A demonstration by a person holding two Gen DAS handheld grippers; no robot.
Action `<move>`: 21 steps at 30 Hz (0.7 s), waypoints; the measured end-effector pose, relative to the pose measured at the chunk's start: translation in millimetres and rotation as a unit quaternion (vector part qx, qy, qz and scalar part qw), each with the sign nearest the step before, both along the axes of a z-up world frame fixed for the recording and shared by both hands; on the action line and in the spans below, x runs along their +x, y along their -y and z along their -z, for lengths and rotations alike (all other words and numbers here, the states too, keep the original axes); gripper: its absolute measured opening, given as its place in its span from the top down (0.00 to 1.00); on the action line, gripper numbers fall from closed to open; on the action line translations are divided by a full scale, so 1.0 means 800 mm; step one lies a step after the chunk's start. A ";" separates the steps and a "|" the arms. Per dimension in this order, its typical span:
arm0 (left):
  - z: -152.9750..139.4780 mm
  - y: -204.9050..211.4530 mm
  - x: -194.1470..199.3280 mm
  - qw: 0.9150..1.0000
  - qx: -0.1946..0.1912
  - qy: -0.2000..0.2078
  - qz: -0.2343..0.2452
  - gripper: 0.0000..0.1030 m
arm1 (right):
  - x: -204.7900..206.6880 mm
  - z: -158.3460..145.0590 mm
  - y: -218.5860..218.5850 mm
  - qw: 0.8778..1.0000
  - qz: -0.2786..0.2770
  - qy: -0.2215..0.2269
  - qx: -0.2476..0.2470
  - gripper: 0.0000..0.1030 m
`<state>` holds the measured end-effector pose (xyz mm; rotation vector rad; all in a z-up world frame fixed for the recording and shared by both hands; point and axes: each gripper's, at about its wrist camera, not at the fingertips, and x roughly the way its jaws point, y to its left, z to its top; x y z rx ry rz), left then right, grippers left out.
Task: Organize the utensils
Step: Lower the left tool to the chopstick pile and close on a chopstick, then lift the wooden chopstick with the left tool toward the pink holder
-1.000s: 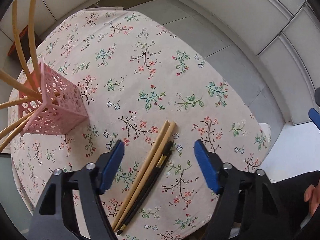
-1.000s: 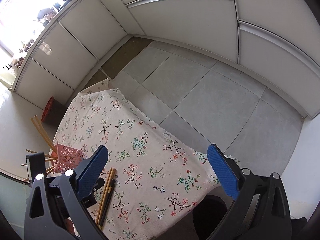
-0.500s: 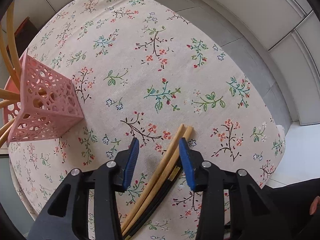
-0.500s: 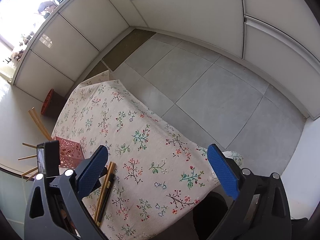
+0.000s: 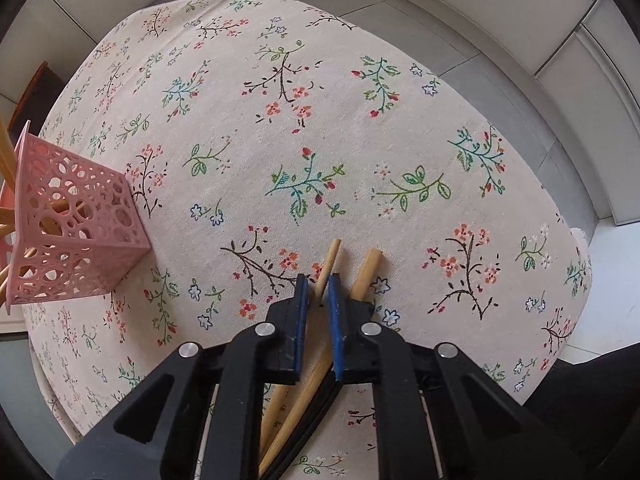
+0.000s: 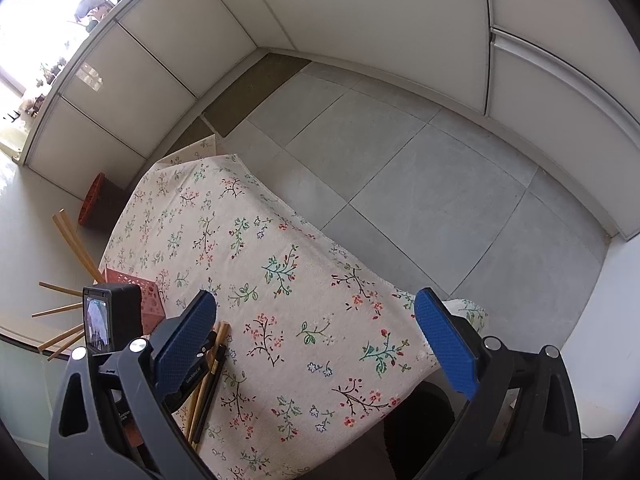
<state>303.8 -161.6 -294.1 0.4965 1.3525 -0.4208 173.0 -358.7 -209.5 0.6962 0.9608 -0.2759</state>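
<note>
Left claw [image 5: 318, 300] points straight down at the desk [image 5: 360, 128], jaws closing on one pale chopstick [image 5: 329, 258] with the pads about touching it. Its neighbour [image 5: 370, 268] and a dark stick lie just beside, outside the pads; they may drag or scatter on lifting. Right claw [image 6: 316, 336] hovers spread, empty. Farther left stands the pink holder [image 5: 76, 236], already holding sticks.

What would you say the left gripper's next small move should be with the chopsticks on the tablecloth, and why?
Probably finish the squeeze, then lift slightly. The left gripper points down at the tablecloth, its jaws closing around one wooden chopstick; a second wooden chopstick lies just outside them. The pink holder stands to one side, so a lift should come before carrying it over.
</note>
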 end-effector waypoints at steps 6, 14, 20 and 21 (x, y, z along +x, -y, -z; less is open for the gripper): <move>-0.003 0.005 -0.011 0.999 0.001 0.038 0.011 0.92 | 0.004 0.000 -0.005 1.000 -0.004 -0.002 0.000 0.06; -0.057 -0.005 -0.039 0.994 -0.006 0.112 0.012 0.93 | 0.015 0.005 -0.019 1.000 -0.017 -0.009 0.004 0.06; -0.094 -0.037 -0.065 0.988 -0.016 0.151 0.007 0.94 | 0.026 0.005 -0.042 0.999 -0.037 -0.016 -0.008 0.06; -0.099 -0.041 -0.070 0.987 -0.017 0.158 0.007 0.94 | 0.028 0.006 -0.046 0.999 -0.039 -0.018 -0.009 0.06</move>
